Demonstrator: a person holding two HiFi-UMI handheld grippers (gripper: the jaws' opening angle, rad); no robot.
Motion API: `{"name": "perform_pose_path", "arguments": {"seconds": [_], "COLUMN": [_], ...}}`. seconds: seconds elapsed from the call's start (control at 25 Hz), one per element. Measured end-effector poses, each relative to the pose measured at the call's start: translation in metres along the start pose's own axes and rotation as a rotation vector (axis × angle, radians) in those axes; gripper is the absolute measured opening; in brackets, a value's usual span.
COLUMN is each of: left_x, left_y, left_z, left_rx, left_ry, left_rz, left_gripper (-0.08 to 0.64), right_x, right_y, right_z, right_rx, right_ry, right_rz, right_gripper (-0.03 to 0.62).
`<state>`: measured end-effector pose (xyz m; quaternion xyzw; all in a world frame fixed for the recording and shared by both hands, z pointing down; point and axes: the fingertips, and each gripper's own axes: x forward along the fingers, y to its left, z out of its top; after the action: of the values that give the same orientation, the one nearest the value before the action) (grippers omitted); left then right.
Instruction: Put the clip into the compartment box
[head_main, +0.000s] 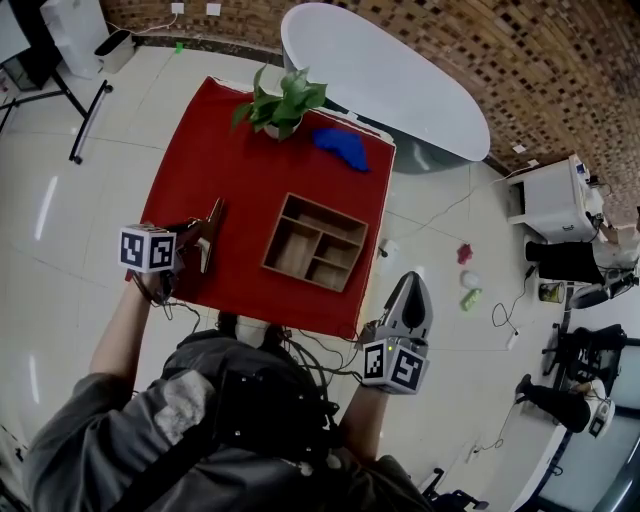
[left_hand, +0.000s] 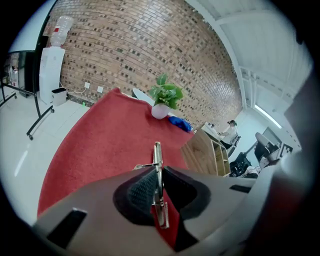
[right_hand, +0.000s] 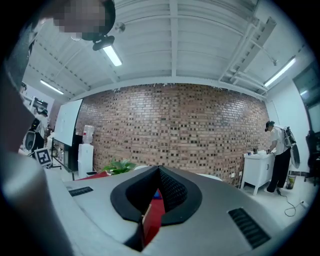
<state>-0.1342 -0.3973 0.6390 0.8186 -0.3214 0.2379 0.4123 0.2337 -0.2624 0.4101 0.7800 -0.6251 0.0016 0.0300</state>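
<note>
- Currently the left gripper (head_main: 207, 236) is pinched onto a thin silvery metal clip (left_hand: 158, 159). The clip sits edge-on between the dark pads, with its tip poking out past them (left gripper view shows this clearly).
- The clip is held just above the left edge of the red-covered table (head_main: 250, 170) and is not yet in the shallow wooden compartment box (head_main: 327, 212).
- Handling, as a judgement: light, stiff and smooth metal, so it is likely to slip or twist. Grip it flat across the body, not on the wire handles.
- The right gripper (head_main: 412, 284) has its jaws together with nothing between them. It hangs off the table's near right corner, over the floor.
- Bare red cloth lies between the left gripper and the box, so the path across to the right is open.
- The box sits near the table's middle with its open top up and dividers that look low. The smaller cells leave little margin for a drop.
- A potted green plant (head_main: 282, 103) and a blue cloth (head_main: 342, 147) are at the far edge, apart from the box.
</note>
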Motion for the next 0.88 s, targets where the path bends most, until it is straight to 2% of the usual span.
{"name": "perform_pose_path", "arguments": {"seconds": [0.28, 0.36, 0.52, 0.68, 0.88], "left_x": [-0.021, -0.032, -0.065, -0.104, -0.141], "left_y": [-0.037, -0.054, -0.102, -0.161, -0.248], "left_z": [0.007, 0.014, 0.043, 0.068, 0.067], "left_rx": [0.074, 0.105, 0.167, 0.284, 0.363], "left_ry": [-0.075, -0.137, -0.304, -0.436, -0.552], "left_rz": [-0.049, -0.085, -0.205, -0.294, -0.366], "left_gripper": [0.066, 0.066, 0.067, 0.067, 0.067], "right_x": [-0.007, -0.011, -0.018, -0.029, -0.065], "right_y": [-0.007, -0.008, -0.011, -0.014, -0.045], "right_z": [0.007, 0.009, 0.013, 0.020, 0.027], "right_rx": [0.005, 0.006, 0.008, 0.008, 0.011], "right_ry": [-0.022, -0.030, -0.046, -0.061, -0.075], "right_rz": [0.024, 0.029, 0.036, 0.039, 0.042], "right_gripper": [0.005, 0.005, 0.005, 0.005, 0.005]}}
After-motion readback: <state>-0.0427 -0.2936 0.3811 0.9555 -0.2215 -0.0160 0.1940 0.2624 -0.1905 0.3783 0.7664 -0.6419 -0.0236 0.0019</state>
